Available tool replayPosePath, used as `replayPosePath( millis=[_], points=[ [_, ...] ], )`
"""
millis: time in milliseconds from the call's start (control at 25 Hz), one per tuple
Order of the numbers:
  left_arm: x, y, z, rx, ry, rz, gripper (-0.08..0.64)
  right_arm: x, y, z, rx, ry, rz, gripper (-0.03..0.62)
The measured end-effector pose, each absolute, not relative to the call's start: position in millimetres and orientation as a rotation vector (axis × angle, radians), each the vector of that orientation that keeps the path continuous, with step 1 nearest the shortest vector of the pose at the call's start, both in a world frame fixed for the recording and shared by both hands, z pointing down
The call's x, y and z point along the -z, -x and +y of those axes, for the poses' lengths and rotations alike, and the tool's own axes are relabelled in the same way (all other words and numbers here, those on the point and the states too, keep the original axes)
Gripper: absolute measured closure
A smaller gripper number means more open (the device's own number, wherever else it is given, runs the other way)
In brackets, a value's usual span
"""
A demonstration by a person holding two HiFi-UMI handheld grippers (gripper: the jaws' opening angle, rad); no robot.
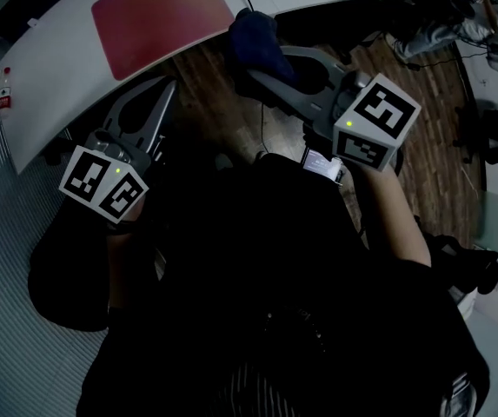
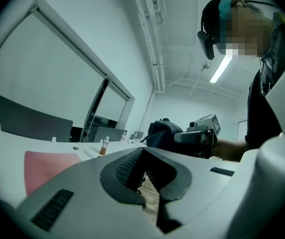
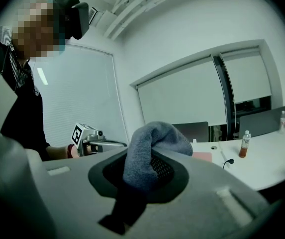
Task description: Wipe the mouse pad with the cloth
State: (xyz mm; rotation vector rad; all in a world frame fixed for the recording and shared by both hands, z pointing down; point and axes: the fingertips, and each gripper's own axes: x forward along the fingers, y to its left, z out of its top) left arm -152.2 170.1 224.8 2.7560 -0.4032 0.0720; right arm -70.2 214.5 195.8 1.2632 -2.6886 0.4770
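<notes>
The red mouse pad lies flat on the white table at the top of the head view; it also shows as a pink patch in the left gripper view. My right gripper is shut on a dark blue cloth, held off the table's near edge, right of the pad. In the right gripper view the cloth bulges out from between the jaws. My left gripper hovers below the table edge, near the pad's front side, its jaws together with nothing in them.
A small bottle of orange liquid and a black cable sit on the table further along. Dark chairs stand behind the table. Wooden floor lies under both grippers. Another small bottle is at the far left.
</notes>
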Motion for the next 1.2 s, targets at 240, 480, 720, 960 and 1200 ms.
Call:
replayPosePath(
  millis=[240,480,720,960,1200],
  points=[
    [-229,158,188,0.005,-2.725,-0.447,0.552,-191,60,234,-0.489,-1.229,-2.634,0.528],
    [-229,174,179,0.026,-2.709,-0.521,0.552,-179,78,206,-0.423,-1.137,-2.664,0.528],
    [-225,166,196,-0.017,-2.724,-0.603,0.552,-180,76,194,-0.421,-1.043,-2.759,0.528],
    [-227,175,150,-0.065,-2.732,-0.664,0.552,-185,89,132,-0.460,-0.954,-2.841,0.528],
    [-227,160,100,-0.081,-2.697,-0.708,0.552,-191,73,75,-0.506,-0.908,-2.883,0.528]
  ],
)
